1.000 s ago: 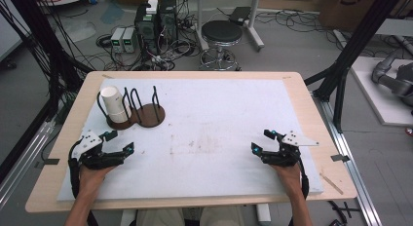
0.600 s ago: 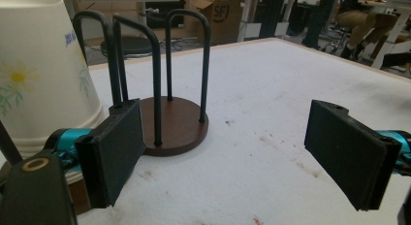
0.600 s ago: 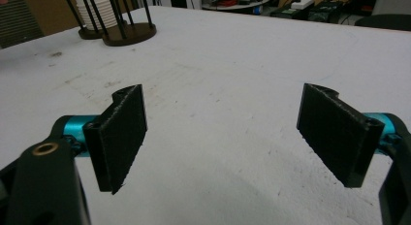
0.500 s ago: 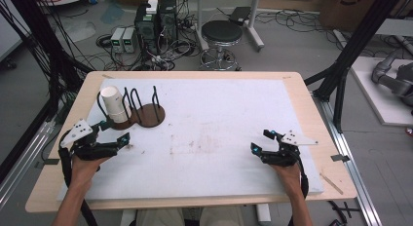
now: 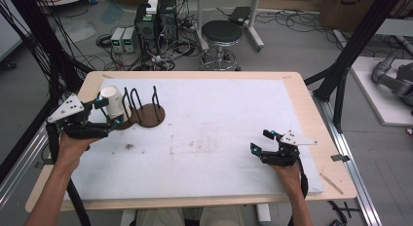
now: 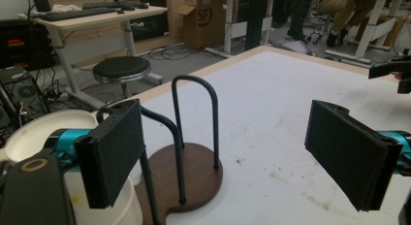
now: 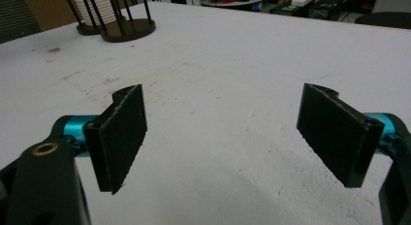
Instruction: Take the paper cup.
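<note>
A stack of white paper cups stands in a dark wooden rack with black wire hoops at the mat's far left. My left gripper hovers above the table right by the cups, open. In the left gripper view the cups sit low behind the left jaw, and the hoops and base lie beyond the gap of the left gripper. My right gripper rests low over the mat at the right, open and holding nothing. The rack shows far off in the right gripper view.
A white mat covers the wooden table. Behind the table stand a black stool and computer boxes among cables. Black frame posts flank both sides.
My left hand has lifted off the mat and moved up and away toward the cups and rack. The right hand has stayed still. Both grippers look as open as before.
</note>
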Available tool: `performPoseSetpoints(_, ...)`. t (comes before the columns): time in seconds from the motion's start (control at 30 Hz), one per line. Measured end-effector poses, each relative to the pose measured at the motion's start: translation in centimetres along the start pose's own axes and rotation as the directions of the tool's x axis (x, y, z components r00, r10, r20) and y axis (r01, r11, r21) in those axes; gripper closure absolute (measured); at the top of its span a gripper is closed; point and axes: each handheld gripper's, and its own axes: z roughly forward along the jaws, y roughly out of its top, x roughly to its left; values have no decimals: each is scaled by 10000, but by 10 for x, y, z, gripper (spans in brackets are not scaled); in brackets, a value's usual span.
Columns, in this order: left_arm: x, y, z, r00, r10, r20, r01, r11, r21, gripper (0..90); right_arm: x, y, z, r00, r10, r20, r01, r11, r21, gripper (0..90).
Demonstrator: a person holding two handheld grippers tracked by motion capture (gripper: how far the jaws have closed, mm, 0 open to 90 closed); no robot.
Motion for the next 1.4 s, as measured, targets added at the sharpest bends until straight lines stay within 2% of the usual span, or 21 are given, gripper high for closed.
performPoseSetpoints(0.2, 20, 14, 5, 9999, 116, -1, -116, 9997, 222, 140, 1, 0, -1, 10000, 28, 15, -28, 10000, -26, 187)
performPoseSetpoints(0.33, 35, 24, 9, 9997, 146, 189, -153, 9992, 372, 140, 1, 0, 0, 10000, -49, 52, 49, 10000, 8, 187)
performPoseSetpoints(0.47, 49, 33, 16, 9992, 204, 342, -228, 9971, 721, 140, 2, 0, 1, 10000, -37, 86, 36, 10000, 90, 187)
performPoseSetpoints(0.5, 55, 36, 20, 9988, 209, 445, -250, 9954, 926, 140, 2, 0, 1, 10000, -33, 76, 32, 9999, 107, 187)
performPoseSetpoints(0.67, 66, 40, 27, 9977, 309, 601, -383, 9913, 1263, 140, 1, 0, 1, 10000, -20, 53, 19, 10000, 94, 187)
performPoseSetpoints(0.8, 76, 43, 33, 9958, 498, 774, -626, 9832, 1718, 141, 1, 0, 0, 10000, -25, 58, 24, 10000, 82, 187)
performPoseSetpoints(0.93, 87, 47, 36, 9935, 412, 1058, -623, 9768, 2048, 141, 1, 0, 0, 10000, -29, 45, 29, 10000, 58, 187)
performPoseSetpoints(1.03, 94, 50, 39, 9890, 448, 1408, -780, 9676, 2401, 142, 1, 0, 0, 10000, 8, 22, -8, 10000, 64, 187)
performPoseSetpoints(1.07, 96, 51, 41, 9875, 453, 1508, -834, 9628, 2571, 142, 1, 0, 0, 10000, 6, 29, -6, 10000, 74, 187)
performPoseSetpoints(1.1, 99, 53, 43, 9834, 491, 1744, -977, 9544, 2820, 141, 1, 0, 1, 10000, 8, 47, -8, 10000, 78, 187)
performPoseSetpoints(1.17, 101, 54, 44, 9812, 534, 1853, -1057, 9527, 2850, 142, 1, 0, 1, 10000, -36, 74, 35, 10000, 89, 187)
performPoseSetpoints(1.2, 103, 55, 46, 9797, 531, 1934, -1109, 9468, 3022, 142, 1, 0, 1, 10000, -36, 74, 35, 10000, 89, 187)
performPoseSetpoints(1.3, 107, 56, 51, 9734, 707, 2179, -1490, 9180, 3677, 142, 1, 0, 1, 10000, 2, 76, -3, 9999, 130, 187)
performPoseSetpoints(1.37, 110, 57, 54, 9698, 773, 2312, -1653, 9055, 3909, 141, 1, 0, 1, 10000, -26, 83, 25, 9999, 132, 187)
performPoseSetpoints(1.4, 112, 58, 56, 9681, 858, 2354, -1779, 8968, 4051, 142, 1, 0, 1, 10000, -41, 76, 41, 9999, 131, 187)
